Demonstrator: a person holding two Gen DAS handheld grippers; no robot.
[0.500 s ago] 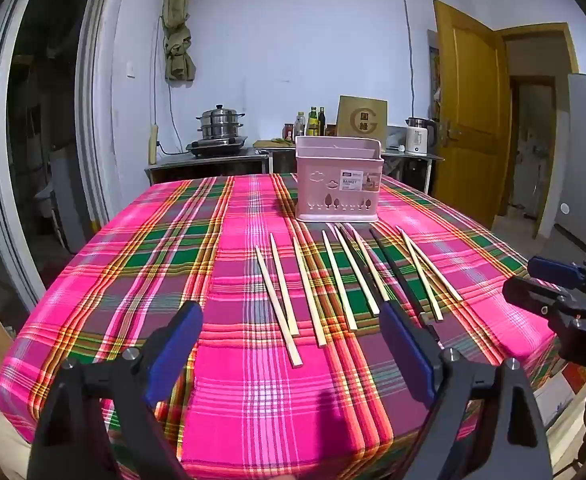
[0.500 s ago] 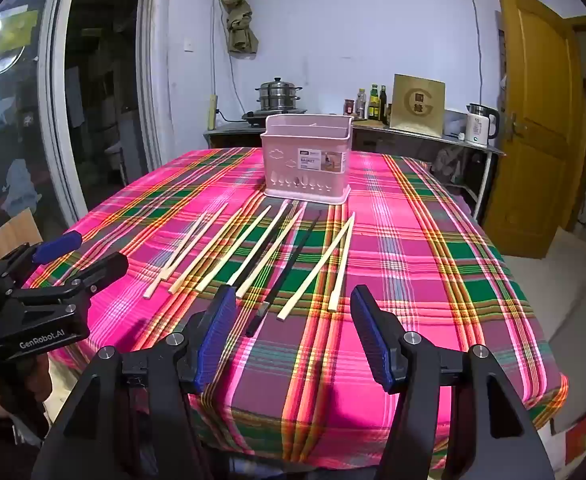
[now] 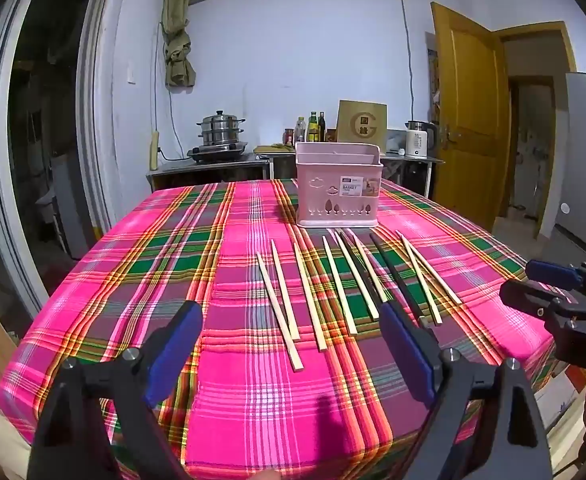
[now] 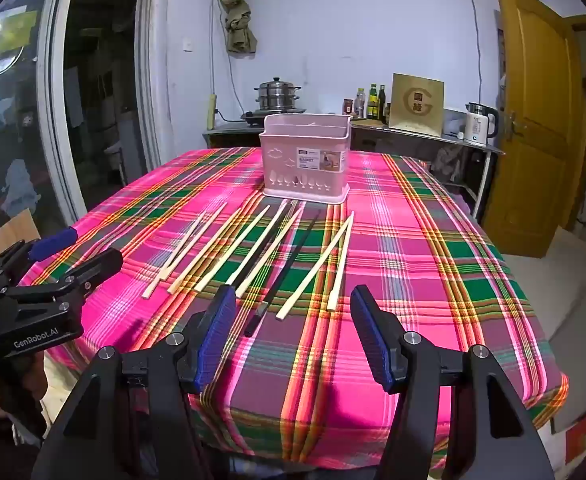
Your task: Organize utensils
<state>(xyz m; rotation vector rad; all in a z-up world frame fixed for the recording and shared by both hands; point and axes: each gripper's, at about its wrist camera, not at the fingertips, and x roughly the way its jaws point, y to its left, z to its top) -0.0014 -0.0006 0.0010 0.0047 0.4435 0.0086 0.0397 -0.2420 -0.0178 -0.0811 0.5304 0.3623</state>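
Several pale wooden chopsticks (image 3: 279,304) and two black chopsticks (image 3: 397,276) lie side by side on the plaid tablecloth, in front of a pink utensil basket (image 3: 339,190). They also show in the right wrist view: wooden chopsticks (image 4: 313,266), a black chopstick (image 4: 283,276) and the basket (image 4: 307,160). My left gripper (image 3: 289,354) is open and empty, above the table's near edge, short of the chopsticks. My right gripper (image 4: 293,336) is open and empty, just short of the near chopstick ends.
The table (image 3: 173,264) has a pink and green plaid cloth. Behind it stands a counter with a steel pot (image 3: 219,134), bottles, a box and a kettle (image 3: 419,144). A yellow door (image 3: 467,120) is at the right.
Both grippers have shifted only slightly. The chopsticks and basket have not moved.
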